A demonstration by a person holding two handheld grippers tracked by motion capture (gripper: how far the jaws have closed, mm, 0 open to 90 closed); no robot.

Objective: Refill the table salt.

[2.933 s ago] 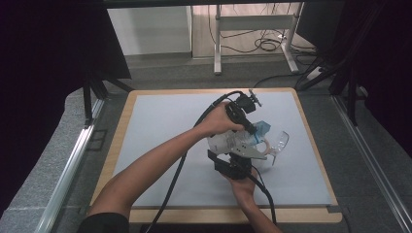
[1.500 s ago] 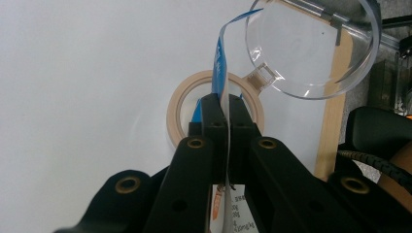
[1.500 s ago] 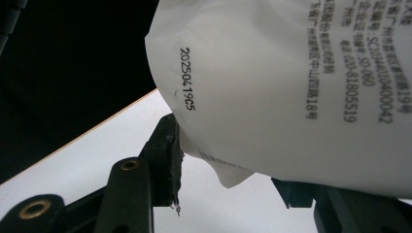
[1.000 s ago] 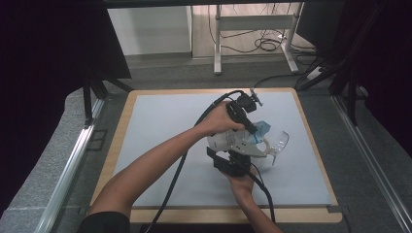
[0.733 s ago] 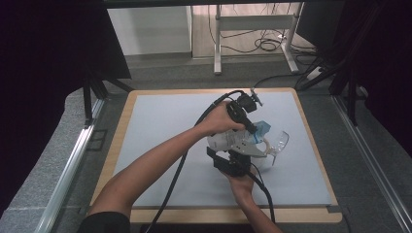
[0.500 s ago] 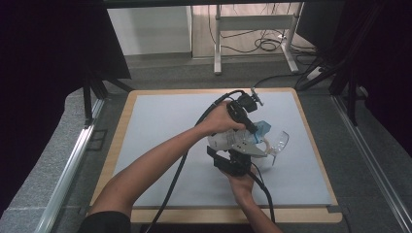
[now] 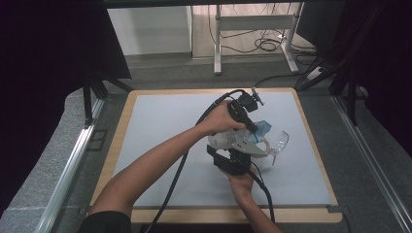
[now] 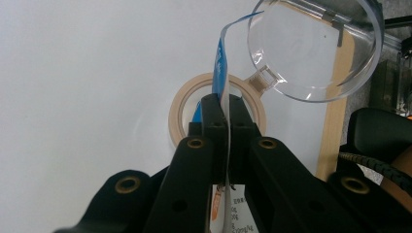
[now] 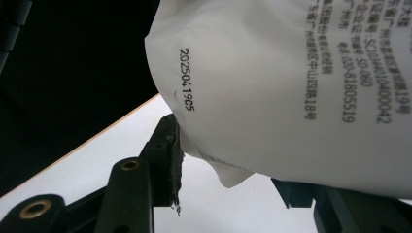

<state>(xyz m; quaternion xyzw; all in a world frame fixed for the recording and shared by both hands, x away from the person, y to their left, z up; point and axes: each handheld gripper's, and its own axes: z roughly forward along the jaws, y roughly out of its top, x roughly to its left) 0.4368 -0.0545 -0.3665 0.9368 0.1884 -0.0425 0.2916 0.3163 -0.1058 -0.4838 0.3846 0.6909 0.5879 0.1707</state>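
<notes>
With the left gripper (image 8: 221,114) pinching the pouch's (image 7: 228,141) blue top edge at mid-table and the right gripper (image 9: 228,189) cupping its bulging base, a tug could tear the film, spilling toward the clear container (image 7: 278,143) at three o'clock.

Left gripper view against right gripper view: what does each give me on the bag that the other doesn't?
In the left gripper view, the left gripper is shut on the bag's thin top edge, with a roll of tape and a clear plastic glass lying on the mat beyond. In the right gripper view, the right gripper has its jaws on either side of the bag's bulging white body, which bears a printed date code and small text. Both views show the bag and the pale mat.
</notes>
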